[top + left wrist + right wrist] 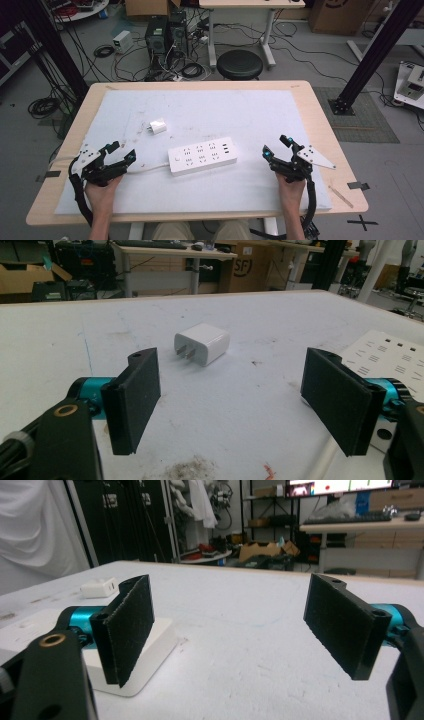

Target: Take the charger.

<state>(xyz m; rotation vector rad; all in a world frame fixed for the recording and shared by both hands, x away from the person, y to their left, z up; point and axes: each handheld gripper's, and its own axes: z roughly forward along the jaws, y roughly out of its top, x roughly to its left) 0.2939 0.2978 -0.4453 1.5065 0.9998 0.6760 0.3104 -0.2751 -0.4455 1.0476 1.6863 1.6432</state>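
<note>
A white power strip [202, 155] lies in the middle of the white mat [250, 110], its cord running left. A small white plug adapter [158, 126] lies on its side behind it, prongs pointing left. My left gripper [119, 153] rests open near the table's left front, and the left gripper view shows the adapter [202, 343] ahead between its wide jaws, well apart from them, with the strip [387, 357] at the right. My right gripper [276, 145] stands open at the right front. The right gripper view has the strip's end [150, 645] behind its left jaw and the adapter [100, 587] far off.
The mat covers most of a wooden table [327, 150]. A black stool [240, 64] stands behind the far edge, among cables and computer boxes [162, 35] on the floor. Black frame posts [375, 50] rise at both sides.
</note>
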